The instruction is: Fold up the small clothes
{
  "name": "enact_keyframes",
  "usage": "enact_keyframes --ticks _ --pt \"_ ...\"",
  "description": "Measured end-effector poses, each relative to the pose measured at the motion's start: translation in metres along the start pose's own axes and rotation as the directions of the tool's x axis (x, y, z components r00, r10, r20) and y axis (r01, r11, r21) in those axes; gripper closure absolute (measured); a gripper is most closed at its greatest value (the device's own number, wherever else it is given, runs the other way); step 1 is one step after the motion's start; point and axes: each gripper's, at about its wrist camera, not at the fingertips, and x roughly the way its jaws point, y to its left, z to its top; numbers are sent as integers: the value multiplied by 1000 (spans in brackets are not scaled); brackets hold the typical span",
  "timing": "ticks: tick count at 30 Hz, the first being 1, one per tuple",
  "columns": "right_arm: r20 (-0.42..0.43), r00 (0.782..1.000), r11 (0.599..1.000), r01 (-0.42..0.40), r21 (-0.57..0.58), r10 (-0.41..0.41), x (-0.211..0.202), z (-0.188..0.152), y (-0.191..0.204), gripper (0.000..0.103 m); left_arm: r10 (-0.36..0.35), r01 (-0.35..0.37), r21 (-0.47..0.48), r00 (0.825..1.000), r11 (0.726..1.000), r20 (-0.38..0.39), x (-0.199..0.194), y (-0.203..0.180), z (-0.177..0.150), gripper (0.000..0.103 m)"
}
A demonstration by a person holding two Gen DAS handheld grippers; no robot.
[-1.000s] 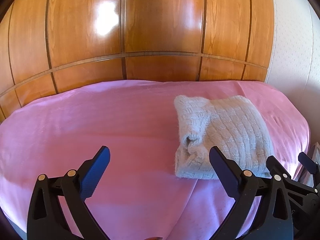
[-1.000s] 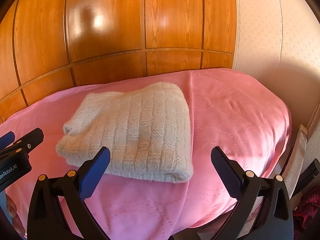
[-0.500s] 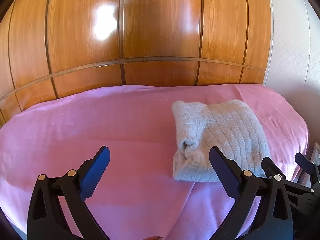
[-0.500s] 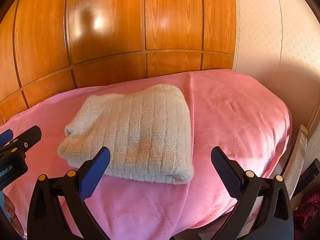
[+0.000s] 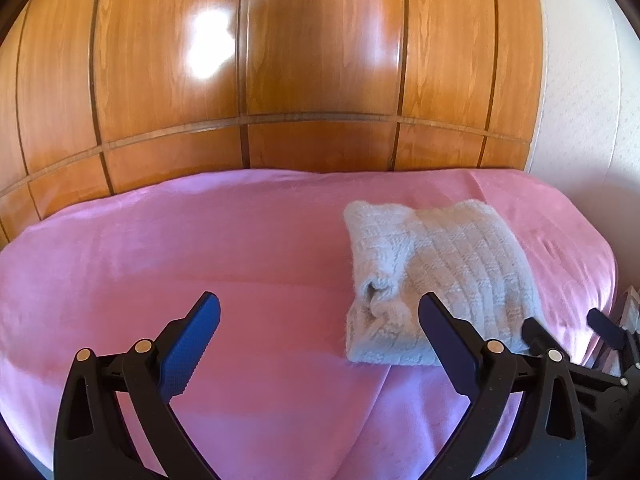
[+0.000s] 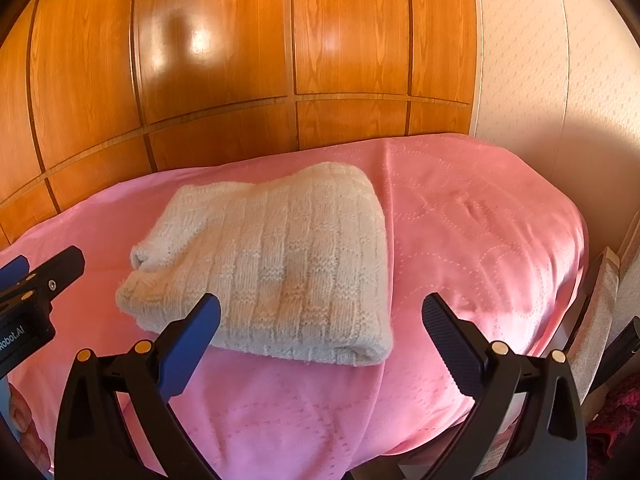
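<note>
A folded white knitted sweater (image 5: 436,276) lies on the pink bedcover (image 5: 200,260), right of centre in the left wrist view. In the right wrist view the sweater (image 6: 280,264) lies just beyond my fingers. My left gripper (image 5: 320,320) is open and empty, held above the cover near the sweater's left edge. My right gripper (image 6: 320,320) is open and empty, held just short of the sweater's near edge. Each gripper shows in the other's view: the right one (image 5: 576,332) at the right edge, the left one (image 6: 44,272) at the left edge.
A glossy wooden wardrobe wall (image 5: 280,60) stands right behind the bed. A pale papered wall (image 6: 560,60) rises on the right. The bed's right edge (image 6: 580,272) drops off beside an upholstered piece of furniture (image 6: 600,300).
Both grippers have pulled back a little from the sweater and the views have tilted slightly. The sweater lies unmoved and both grippers stay open.
</note>
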Motion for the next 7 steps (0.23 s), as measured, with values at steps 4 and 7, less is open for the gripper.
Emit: enact_keyframes --ticks 4,7 --pt "27 1000 999 3 35 -4 1 14 -17 2 25 -25 1 999 1000 -20 8 7 -2 5" --pt "15 999 992 31 126 -33 19 35 -52 2 51 -51 -11 998 999 -35 17 19 -4 5"
